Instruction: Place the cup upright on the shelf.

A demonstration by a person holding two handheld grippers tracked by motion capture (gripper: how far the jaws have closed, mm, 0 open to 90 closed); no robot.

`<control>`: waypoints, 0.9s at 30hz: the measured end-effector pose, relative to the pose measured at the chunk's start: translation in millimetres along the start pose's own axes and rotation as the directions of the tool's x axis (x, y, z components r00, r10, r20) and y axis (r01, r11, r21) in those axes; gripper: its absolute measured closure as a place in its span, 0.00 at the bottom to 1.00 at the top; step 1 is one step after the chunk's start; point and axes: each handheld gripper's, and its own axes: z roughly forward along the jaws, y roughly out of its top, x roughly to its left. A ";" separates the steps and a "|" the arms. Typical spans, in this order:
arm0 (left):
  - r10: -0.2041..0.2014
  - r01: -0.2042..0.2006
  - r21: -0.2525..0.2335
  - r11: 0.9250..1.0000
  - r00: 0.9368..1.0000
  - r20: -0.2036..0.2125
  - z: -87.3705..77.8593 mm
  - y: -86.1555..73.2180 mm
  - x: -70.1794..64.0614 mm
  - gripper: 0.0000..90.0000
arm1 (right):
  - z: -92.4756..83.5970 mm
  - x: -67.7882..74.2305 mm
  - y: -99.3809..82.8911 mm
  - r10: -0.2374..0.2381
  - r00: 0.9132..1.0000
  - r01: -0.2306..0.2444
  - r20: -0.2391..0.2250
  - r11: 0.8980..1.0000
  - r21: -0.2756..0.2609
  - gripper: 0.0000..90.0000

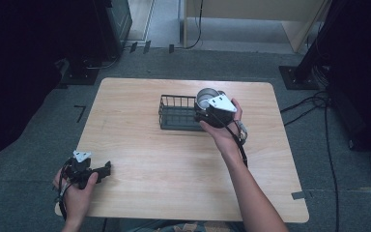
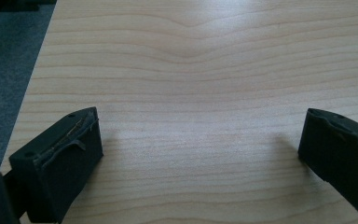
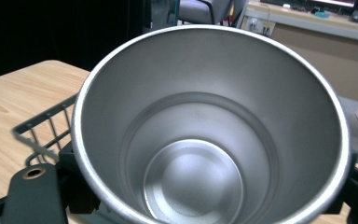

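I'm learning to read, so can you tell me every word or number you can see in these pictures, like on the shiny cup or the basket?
There are no words or numbers to read.
metal cup: plain, no print on the inside.
wire basket: no label.
wooden table: bare wood grain.
right gripper and left gripper: no writing visible.

wire basket (image 1: 176, 113) sits mid-table toward far edge, steel cup (image 1: 204, 97) at its right end. table (image 1: 174, 164) bare in front, left and right of basket; passage open there.
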 end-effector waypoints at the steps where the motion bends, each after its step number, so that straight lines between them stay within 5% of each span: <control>1: 0.000 0.000 0.000 1.000 1.000 0.000 0.0 0.0 0.0 0.00 | 3.5 -1.3 -0.1 0.002 1.000 -0.002 0.001 1.000 0.005 0.20; 12: 0.000 0.000 0.000 1.000 1.000 0.000 0.0 0.0 0.0 0.00 | 36.9 -7.2 -6.1 0.055 0.998 -0.056 0.006 0.996 0.073 0.20; 27: 0.000 0.000 0.000 1.000 1.000 0.000 0.0 0.0 0.0 0.00 | 60.1 -7.9 -21.9 0.108 0.994 -0.104 -0.007 0.967 0.232 0.20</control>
